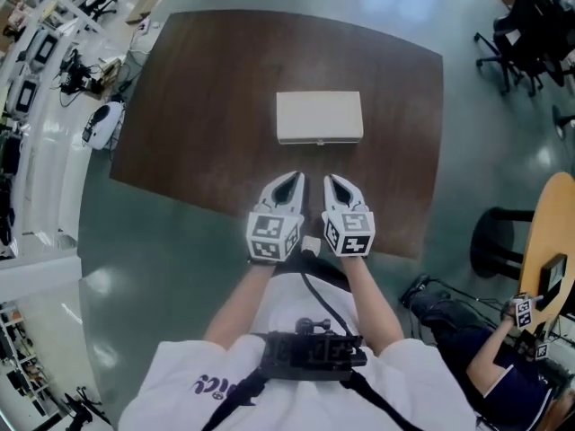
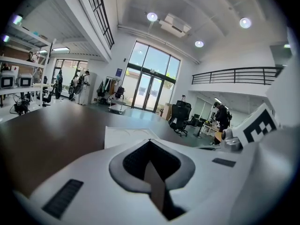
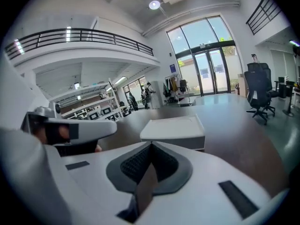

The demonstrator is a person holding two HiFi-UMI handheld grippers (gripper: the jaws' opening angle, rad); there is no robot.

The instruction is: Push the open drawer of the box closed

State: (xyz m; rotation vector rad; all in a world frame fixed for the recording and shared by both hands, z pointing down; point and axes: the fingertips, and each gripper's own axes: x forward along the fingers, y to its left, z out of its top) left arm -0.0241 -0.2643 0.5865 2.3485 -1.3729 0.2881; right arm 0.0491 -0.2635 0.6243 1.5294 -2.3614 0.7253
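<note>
A flat white box (image 1: 319, 115) lies in the middle of the dark brown table (image 1: 198, 106). Its near face carries a small knob, and no drawer juts out from it in the head view. Both grippers hover side by side over the table's near edge, a short way in front of the box. The left gripper (image 1: 296, 177) is shut with nothing between its jaws, and so is the right gripper (image 1: 330, 179). In the left gripper view, the box (image 2: 125, 135) shows just past the closed tips (image 2: 150, 140). The right gripper view has the box (image 3: 173, 127) ahead of its tips (image 3: 150, 143).
Office chairs (image 1: 524, 32) stand on the floor at the far right. A round wooden table (image 1: 550, 241), a black stool (image 1: 497, 241) and a seated person (image 1: 503, 362) are at the right. Shelves with gear (image 1: 36, 52) line the left wall.
</note>
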